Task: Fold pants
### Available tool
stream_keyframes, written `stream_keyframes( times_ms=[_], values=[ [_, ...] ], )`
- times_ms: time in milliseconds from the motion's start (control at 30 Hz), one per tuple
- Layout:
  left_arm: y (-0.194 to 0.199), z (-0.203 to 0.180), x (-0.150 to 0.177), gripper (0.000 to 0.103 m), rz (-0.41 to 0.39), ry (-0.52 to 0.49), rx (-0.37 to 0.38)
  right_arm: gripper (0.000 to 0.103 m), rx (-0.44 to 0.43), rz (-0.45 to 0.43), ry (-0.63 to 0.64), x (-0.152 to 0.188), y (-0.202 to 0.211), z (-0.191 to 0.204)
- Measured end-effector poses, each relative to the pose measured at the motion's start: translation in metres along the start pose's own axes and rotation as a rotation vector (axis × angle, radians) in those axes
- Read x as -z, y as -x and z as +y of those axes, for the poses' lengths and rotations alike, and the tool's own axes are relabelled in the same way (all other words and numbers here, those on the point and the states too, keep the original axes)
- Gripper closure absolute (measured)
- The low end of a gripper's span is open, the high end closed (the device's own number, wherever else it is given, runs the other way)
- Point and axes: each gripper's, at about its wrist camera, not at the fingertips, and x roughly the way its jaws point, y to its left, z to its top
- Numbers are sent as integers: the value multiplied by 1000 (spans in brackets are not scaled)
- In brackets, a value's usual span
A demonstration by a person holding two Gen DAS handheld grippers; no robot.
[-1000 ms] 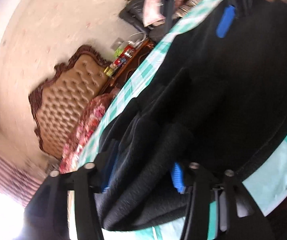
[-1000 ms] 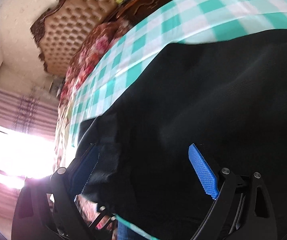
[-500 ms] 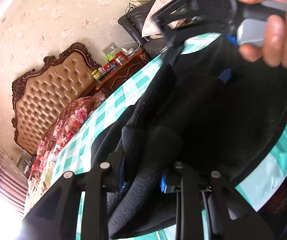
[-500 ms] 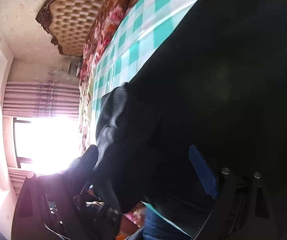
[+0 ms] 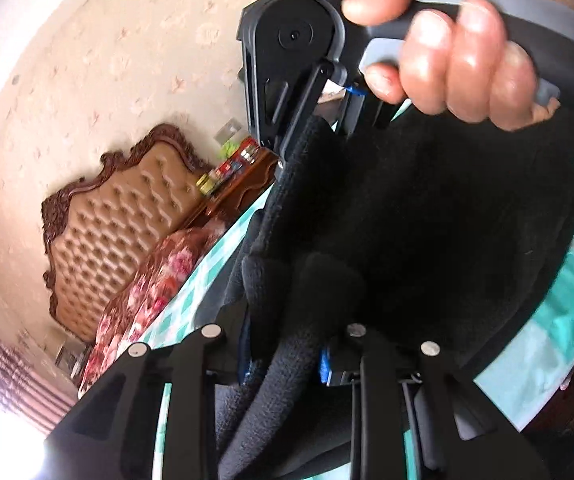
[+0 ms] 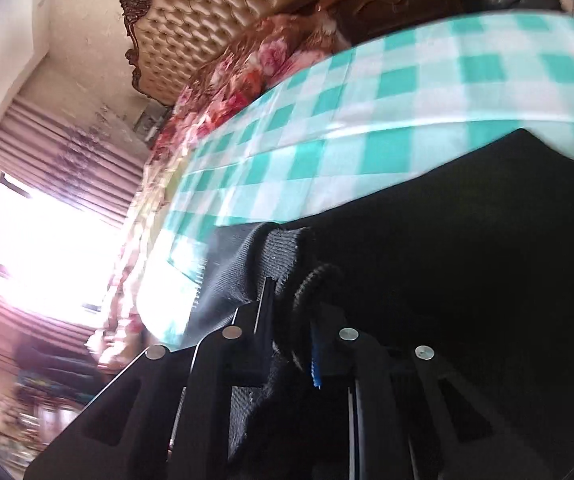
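Pants lie on the checked table — near edge bunched, clamped in left gripper and right gripper, whose fingers just closed. Lift both level, carry it far — keep tension even.

Bunched pants block ahead; checked cloth open beyond.

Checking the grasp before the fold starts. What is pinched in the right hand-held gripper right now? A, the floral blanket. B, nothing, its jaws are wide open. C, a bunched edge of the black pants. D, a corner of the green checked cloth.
C: in the right wrist view the right hand-held gripper has just closed its jaws tight on a bunched edge of the black pants, above the checked cloth.
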Motion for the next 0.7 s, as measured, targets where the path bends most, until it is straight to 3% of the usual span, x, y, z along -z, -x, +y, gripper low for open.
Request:
stream_keyframes(
  times_ms=[167, 367, 433, 600, 667, 700],
  values=[
    [-6, -31, 9, 77, 8, -45, 89, 89, 51, 20, -83, 29, -4, -49],
    [-10, -21, 18, 59, 33, 32, 116, 88, 64, 14, -49, 30, -12, -49],
    [-14, -3, 19, 47, 47, 95, 135, 88, 79, 12, -39, 30, -12, -48],
    [6, 50, 32, 46, 41, 340, 276, 87, 160, -9, -1, 31, -11, -36],
    [12, 81, 41, 49, 27, 454, 327, 86, 207, -48, 24, 31, -1, -28],
    [14, 99, 46, 56, 20, 525, 360, 83, 227, -70, 31, 31, 4, -24]
  ],
)
